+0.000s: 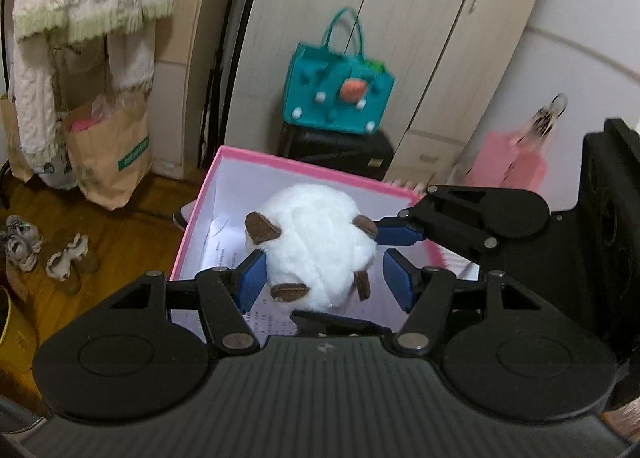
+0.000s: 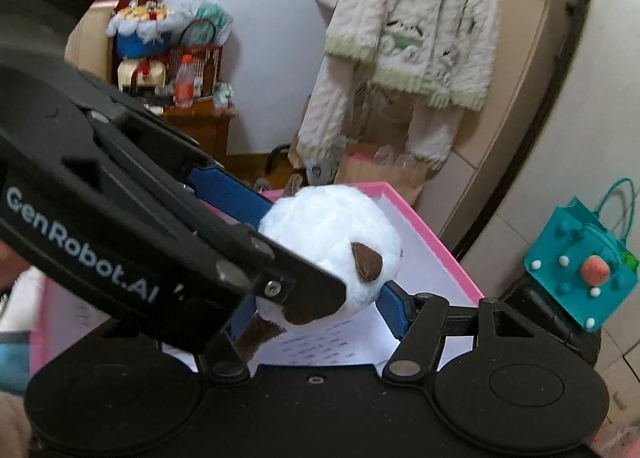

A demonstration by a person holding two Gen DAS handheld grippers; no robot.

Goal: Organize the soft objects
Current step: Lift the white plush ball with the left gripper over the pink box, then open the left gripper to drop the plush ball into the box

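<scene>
Hovering over the pink box (image 1: 304, 167), a white plush toy (image 1: 316, 242) is pinched by both claws: left claw (image 1: 326, 280) partly closed w/ pads at its sides, right claw (image 2: 316, 310) likewise. Toy not yet released into box; drop is prob. what's left.

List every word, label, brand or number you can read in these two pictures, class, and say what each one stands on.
"GenRobot.AI": white letters on the black arm of the left claw.
Printed sheet in the pink box, under the white plush toy: rows of print, too small to read.
Brown paper bag: green band with pale lettering, too blurred to read.
Nothing else bears readable text.
</scene>
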